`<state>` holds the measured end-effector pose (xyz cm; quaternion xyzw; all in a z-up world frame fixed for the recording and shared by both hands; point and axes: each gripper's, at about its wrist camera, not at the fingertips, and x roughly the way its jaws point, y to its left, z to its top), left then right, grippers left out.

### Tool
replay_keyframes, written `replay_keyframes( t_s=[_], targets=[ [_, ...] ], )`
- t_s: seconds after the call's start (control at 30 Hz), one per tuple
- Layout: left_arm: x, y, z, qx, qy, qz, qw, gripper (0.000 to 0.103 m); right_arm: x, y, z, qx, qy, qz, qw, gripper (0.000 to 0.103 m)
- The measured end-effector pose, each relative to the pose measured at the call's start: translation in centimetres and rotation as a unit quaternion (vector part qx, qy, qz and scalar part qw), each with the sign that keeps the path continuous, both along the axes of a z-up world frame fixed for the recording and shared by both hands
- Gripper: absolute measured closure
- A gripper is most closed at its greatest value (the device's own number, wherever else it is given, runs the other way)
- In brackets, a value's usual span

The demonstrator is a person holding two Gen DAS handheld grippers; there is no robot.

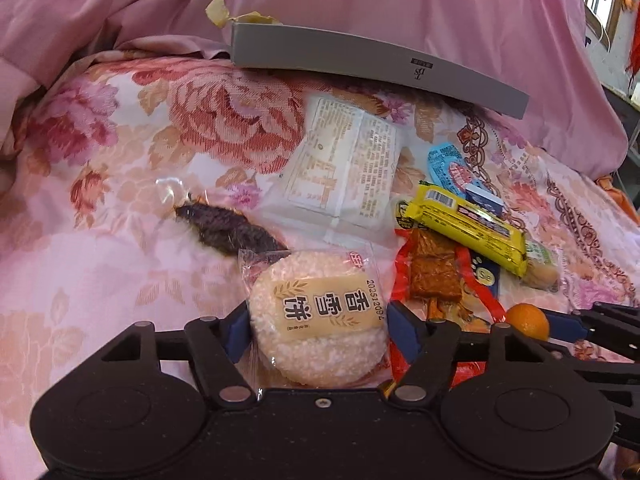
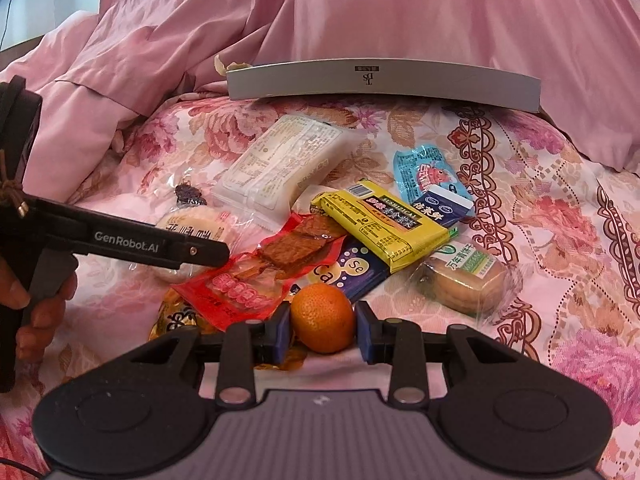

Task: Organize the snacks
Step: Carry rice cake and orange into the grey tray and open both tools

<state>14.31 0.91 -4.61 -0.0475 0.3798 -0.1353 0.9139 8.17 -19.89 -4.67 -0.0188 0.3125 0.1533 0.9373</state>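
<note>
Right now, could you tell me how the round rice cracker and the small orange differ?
The rice cracker is a flat, pale disc sealed in clear wrap with a printed label; the orange is a bare, round, bright fruit. The cracker is wider, filling the left gripper; the orange sits in a narrower gap of the right gripper. Both lie between blue-padded jaws on the floral bedspread.

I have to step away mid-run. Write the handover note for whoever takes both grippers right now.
Left gripper: fingers either side of the rice cracker, grip not confirmed.
Right gripper: fingers flank the small orange, a gap shows on its right side.
Other snacks lie piled on the floral bedspread: yellow bar, red tofu pack, white pack.
Grey box stands behind them.
Done: nothing visibly sorted.
Left: everything.
</note>
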Motion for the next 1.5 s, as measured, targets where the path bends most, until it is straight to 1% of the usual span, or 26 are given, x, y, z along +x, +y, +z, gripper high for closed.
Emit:
replay_keyframes(
  t_s=[0.1,0.23,0.37,0.43,0.5,0.6,0.67,0.7,0.73,0.77,0.93,1.07,1.13,1.2,1.37,1.5],
  targets=[
    [-1.1,0.0,0.3,0.008,0.005,-0.002,0.9999,0.032,-0.3,-0.1,0.1,0.005,-0.003,-0.003,1.0,0.066],
    [-2.0,0.6,0.6,0.002,0.024,0.002,0.9997,0.032,-0.6,-0.5,0.1,0.015,-0.003,-0.008,1.0,0.066],
    [-2.5,0.4,0.7,0.024,0.026,-0.007,0.9993,0.031,-0.9,-0.6,0.4,0.017,-0.009,-0.007,1.0,0.066],
    [-2.5,0.2,0.6,0.035,0.02,-0.011,0.9991,0.028,-0.9,-0.6,0.5,0.017,-0.011,-0.005,1.0,0.066],
    [-2.4,-0.2,0.3,0.046,0.015,-0.014,0.9987,0.023,-1.0,-0.6,0.5,0.016,-0.012,-0.005,1.0,0.066],
    [-2.2,-0.5,-0.1,0.058,0.012,-0.023,0.998,0.02,-1.0,-0.7,0.5,0.015,-0.014,-0.008,1.0,0.066],
    [-2.1,-0.7,-0.2,0.06,0.009,-0.026,0.9978,0.02,-1.0,-0.8,0.6,0.016,-0.015,-0.011,1.0,0.066],
    [-2.2,-0.6,-0.2,0.059,0.007,-0.028,0.9978,0.025,-0.9,-0.9,0.6,0.017,-0.015,-0.013,1.0,0.066],
    [-2.2,-0.6,-0.2,0.059,0.006,-0.027,0.9979,0.028,-0.9,-1.0,0.6,0.018,-0.016,-0.015,1.0,0.066],
    [-2.2,-0.5,-0.1,0.056,0.007,-0.028,0.998,0.031,-0.9,-1.0,0.7,0.019,-0.017,-0.016,1.0,0.066],
    [-2.4,0.1,0.2,0.03,0.012,-0.009,0.9994,0.032,-1.0,-1.0,1.0,0.021,-0.022,-0.016,0.999,0.066],
    [-2.6,0.8,0.7,-0.016,0.01,0.008,0.9998,0.033,-1.2,-1.0,1.2,0.023,-0.027,-0.015,0.999,0.066],
    [-2.8,1.0,1.1,-0.029,-0.004,0.015,0.9995,0.033,-1.2,-1.0,1.5,0.023,-0.032,-0.014,0.999,0.066],
    [-3.1,1.0,1.7,-0.034,-0.027,0.02,0.9989,0.033,-1.3,-0.9,1.8,0.023,-0.039,-0.011,0.999,0.066],
    [-3.5,1.0,3.0,-0.068,-0.071,0.018,0.995,0.033,-0.9,-0.8,2.8,0.025,-0.054,-0.007,0.998,0.065],
    [-3.2,0.6,3.9,-0.085,-0.087,0.014,0.9925,0.033,-0.5,-0.8,3.5,0.029,-0.064,-0.003,0.998,0.065]
  ],
)
